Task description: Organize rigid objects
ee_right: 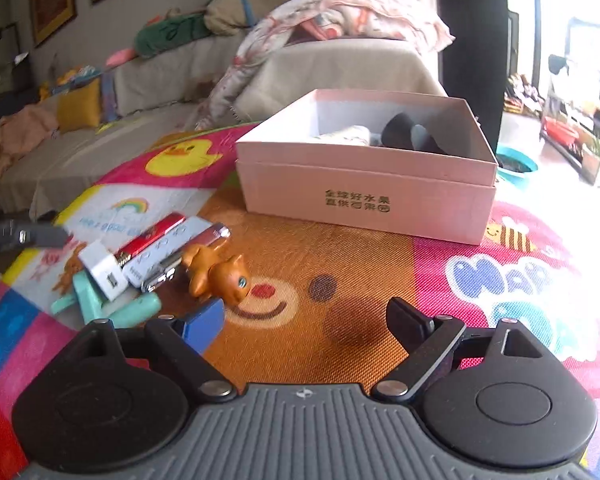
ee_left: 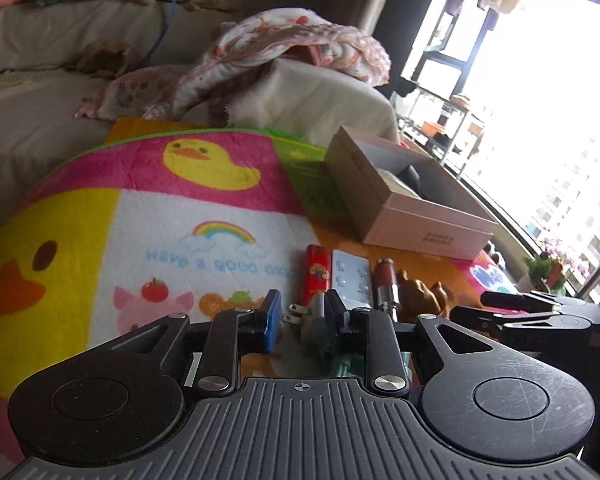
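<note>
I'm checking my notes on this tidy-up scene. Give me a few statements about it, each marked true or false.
1. The pink box stands open with things inside. True.
2. The right gripper holds the brown toy animal. False: its jaws are open and empty, and the toy lies on the mat.
3. The red lighter is in the box. False: it lies on the mat beside the blister pack.
4. The white charger lies outside the box. True.

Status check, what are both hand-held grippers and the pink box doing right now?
Left hand-held gripper shut, nothing visibly held, over white charger. Right hand-held gripper open, empty. Pink box open, partly filled. Orange toy animal nearest right gripper.
</note>
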`<state>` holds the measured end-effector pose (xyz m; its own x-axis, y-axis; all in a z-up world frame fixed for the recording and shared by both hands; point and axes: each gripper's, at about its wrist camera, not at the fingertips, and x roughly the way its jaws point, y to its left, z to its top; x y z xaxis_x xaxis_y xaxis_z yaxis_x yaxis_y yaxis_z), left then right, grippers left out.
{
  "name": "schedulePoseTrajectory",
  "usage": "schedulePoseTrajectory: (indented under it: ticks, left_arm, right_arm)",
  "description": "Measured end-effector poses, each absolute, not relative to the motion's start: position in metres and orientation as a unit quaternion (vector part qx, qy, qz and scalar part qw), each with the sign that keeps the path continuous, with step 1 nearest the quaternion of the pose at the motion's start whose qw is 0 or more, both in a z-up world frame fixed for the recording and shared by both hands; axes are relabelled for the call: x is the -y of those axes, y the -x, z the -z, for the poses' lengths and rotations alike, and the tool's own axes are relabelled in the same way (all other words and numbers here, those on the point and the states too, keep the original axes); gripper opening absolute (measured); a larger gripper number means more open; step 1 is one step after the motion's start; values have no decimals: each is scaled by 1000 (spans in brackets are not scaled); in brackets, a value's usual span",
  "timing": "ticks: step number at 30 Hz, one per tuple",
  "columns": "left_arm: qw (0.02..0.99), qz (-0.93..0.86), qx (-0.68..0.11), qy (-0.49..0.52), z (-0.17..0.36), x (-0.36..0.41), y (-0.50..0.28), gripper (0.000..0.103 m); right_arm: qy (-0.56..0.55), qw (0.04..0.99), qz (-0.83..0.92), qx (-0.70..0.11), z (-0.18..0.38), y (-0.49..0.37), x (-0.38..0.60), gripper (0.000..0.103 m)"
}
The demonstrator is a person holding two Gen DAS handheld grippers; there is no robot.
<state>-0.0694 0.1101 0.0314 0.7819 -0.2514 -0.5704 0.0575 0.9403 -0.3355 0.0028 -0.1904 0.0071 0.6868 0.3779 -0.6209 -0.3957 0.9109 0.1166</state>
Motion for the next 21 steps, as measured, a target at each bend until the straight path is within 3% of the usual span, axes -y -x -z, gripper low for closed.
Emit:
schedulePoseTrajectory:
  ticks: [8, 13, 18, 21]
  left_arm:
    - [902, 158, -361, 178, -17, -89, 83, 29]
    - [886, 238, -372, 141, -16, -50, 80, 30]
    - [926, 229, -299, 32, -49, -37, 87, 31]
    - [943, 162, -288, 42, -56, -61, 66, 31]
  right_arm:
    - [-3, 917, -210, -339, -4, -5, 195, 89]
    - [-15, 918, -204, -339, -5, -6, 198, 89]
    - [-25, 918, -200, -341, -4, -8, 201, 89]
    - [-29, 917, -200, -343, -4, -9, 202, 89]
